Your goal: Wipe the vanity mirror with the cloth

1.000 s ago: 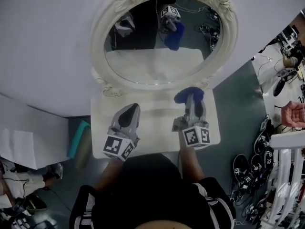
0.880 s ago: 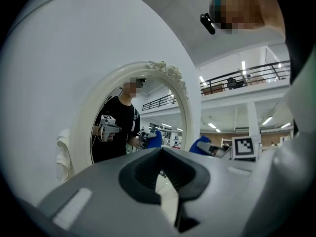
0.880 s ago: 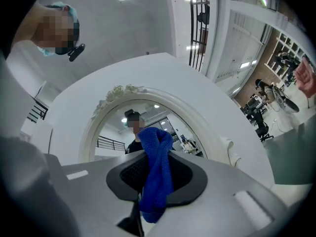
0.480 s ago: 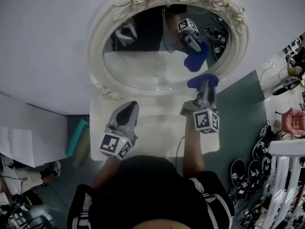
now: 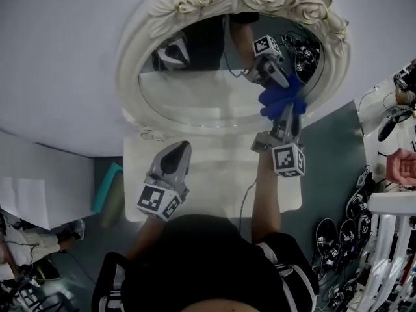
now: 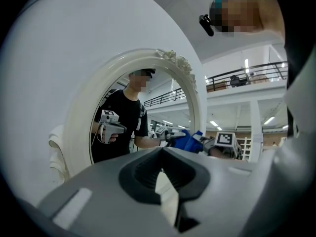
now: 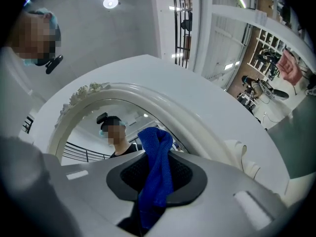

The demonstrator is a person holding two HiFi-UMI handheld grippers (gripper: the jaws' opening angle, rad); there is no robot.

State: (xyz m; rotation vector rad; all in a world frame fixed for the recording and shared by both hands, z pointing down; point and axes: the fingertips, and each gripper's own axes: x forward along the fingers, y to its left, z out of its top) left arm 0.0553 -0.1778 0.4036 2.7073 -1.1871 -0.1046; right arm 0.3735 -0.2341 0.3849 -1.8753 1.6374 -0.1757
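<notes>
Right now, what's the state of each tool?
Left tool: shut, holding nothing.
Right tool: shut on the blue cloth, held against the vanity mirror.

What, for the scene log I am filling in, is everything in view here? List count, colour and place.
vanity mirror: one, cream frame with moulded roses, upright at the table's back, before the wall.
cloth: one, blue, at the glass's lower right.
table: one, white top, below the mirror.
wall: pale grey, behind the mirror.
teal thing: one, floor left of the table.
dark small items: several, floor at right, too small to name.
left gripper: one, grey, jaws together on nothing, over the table's left.
right gripper: one, grey, shut on the cloth.
person: one, black shirt, bottom of head view.
</notes>
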